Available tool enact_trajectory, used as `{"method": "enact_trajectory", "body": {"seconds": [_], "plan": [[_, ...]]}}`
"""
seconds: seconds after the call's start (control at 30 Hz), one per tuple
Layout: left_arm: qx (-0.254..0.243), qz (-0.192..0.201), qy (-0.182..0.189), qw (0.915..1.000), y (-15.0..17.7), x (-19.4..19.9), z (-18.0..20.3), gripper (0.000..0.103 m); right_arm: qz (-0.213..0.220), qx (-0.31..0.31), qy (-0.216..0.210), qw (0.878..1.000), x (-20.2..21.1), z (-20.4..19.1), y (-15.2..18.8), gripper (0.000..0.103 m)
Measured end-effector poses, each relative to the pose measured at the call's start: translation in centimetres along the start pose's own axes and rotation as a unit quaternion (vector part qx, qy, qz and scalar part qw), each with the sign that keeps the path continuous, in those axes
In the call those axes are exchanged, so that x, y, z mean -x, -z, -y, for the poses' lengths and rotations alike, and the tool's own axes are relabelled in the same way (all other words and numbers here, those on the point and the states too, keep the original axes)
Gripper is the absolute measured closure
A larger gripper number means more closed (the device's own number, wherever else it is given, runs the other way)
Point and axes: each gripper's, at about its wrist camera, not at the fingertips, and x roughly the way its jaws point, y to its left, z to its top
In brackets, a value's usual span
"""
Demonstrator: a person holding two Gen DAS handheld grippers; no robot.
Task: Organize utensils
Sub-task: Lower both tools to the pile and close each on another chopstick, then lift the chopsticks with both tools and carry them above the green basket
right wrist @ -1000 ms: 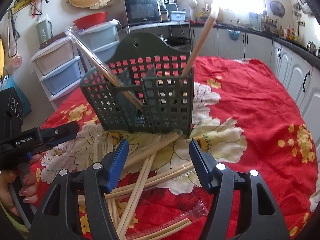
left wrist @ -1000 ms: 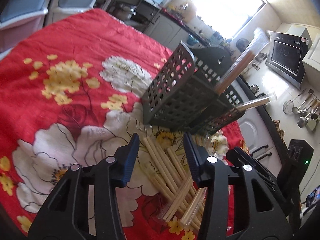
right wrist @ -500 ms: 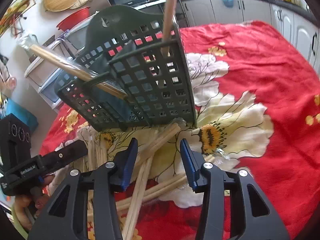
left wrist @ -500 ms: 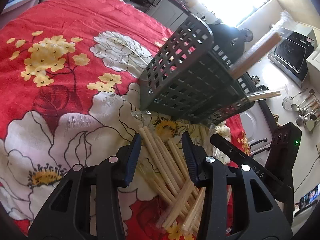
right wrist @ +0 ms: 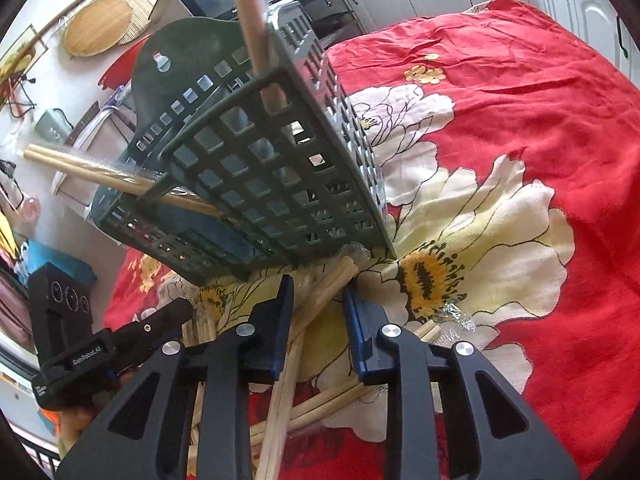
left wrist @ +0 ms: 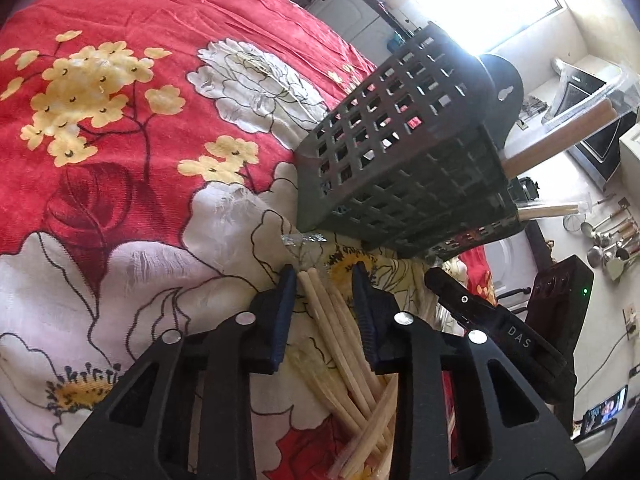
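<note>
Both sets of jaws have just been closing over wooden sticks [left wrist: 340, 340] strewn on the red floral cloth [left wrist: 120, 160] of the bench, before the green basket [right wrist: 280, 184]. The left gripper [left wrist: 326, 276] and the right gripper [right wrist: 318, 286] straddle sticks; whether the pads press them is unclear. The pile's near end is hidden.

A red tablecloth [left wrist: 168, 12] with white and yellow flowers fills the left of the frame. The dark green lattice basket [left wrist: 404, 176] stands upper right; pale tan chopsticks [left wrist: 340, 344] lie at bottom centre.

Pale wooden chopsticks [left wrist: 344, 344], dark plastic lattice holder [right wrist: 280, 176], floral cloth [left wrist: 120, 160]
</note>
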Motion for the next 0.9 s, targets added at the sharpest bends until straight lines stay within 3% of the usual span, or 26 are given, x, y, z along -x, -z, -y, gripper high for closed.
{"method": "enact_trajectory", "body": {"seconds": [0.5, 0.9], "plan": [[0.022, 0.019, 0.028, 0.9992, 0.0, 0.8, -2.1, 0.097, 0.013, -0.014, -0.017, 1.000, 0.9, 0.8, -0.1, 0.085], [0.006, 0.088, 0.037, 0.9954, 0.7, 5.6, -2.0, 0.098, 0.047, 0.014, -0.036, 0.998, 4.1, -0.9, 0.5, 0.088]]}}
